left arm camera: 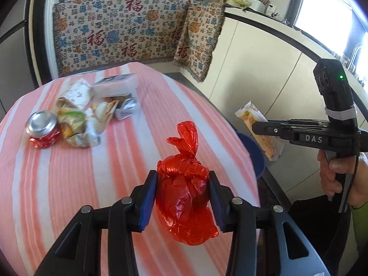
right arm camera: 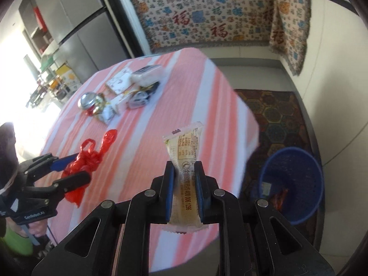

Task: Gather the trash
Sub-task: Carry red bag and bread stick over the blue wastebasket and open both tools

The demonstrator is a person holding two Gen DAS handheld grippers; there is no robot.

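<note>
The table, under a pink-and-white striped cloth, fills the middle of the kitchen, and everything else sits around it. Off its right edge there is open floor with a patterned rug, and on that floor, just past the table's near right corner, stands a blue bin with its mouth open upward. Toward the table's far left lies a heap of trash: a crushed can, crumpled wrappers and a clear plastic box. The rest of the cloth is bare. Over the table's near part, the left gripper has its blue pads pressed against the sides of a knotted red bag, which hangs clear of the cloth. The right gripper is clamped tight on a snack packet, held upright near the table's right edge, with the bin lower and to the right.
</note>
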